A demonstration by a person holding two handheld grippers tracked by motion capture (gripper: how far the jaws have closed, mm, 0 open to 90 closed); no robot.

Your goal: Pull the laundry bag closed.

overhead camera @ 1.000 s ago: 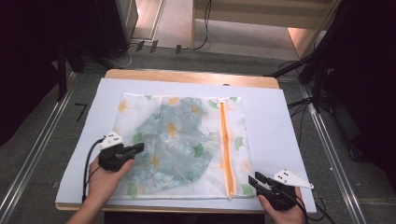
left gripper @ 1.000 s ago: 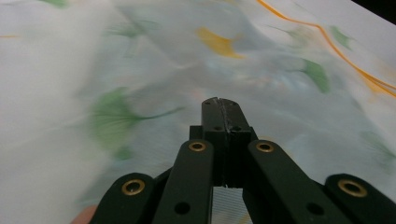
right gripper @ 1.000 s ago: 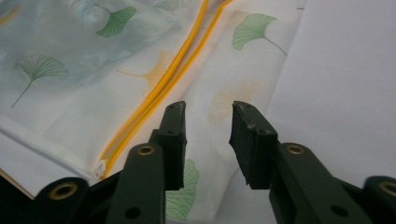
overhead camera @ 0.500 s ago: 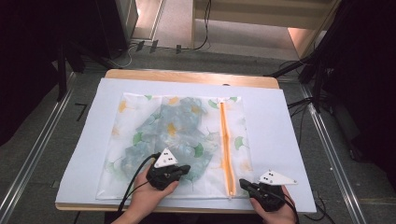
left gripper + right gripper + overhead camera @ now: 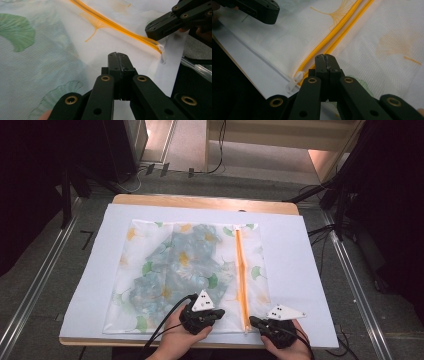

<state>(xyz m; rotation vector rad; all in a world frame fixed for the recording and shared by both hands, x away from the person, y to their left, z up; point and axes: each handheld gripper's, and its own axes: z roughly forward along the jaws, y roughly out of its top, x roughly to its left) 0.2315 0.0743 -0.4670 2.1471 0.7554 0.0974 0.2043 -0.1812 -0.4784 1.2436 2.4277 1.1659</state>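
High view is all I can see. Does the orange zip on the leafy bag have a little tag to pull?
Observer: Yes. The right gripper view shows a small white pull tab at the near end of the orange zip, by the edge of the mesh bag.
Operator: Is the right grabber holding it?
Observer: No. The right gripper has its jaws shut together, with the tips over the zip and the tab off to one side.
Operator: And the other grabber?
Observer: In the left gripper view the left gripper is shut too. Its tips are over white mesh, short of the zip, with nothing visibly between them.
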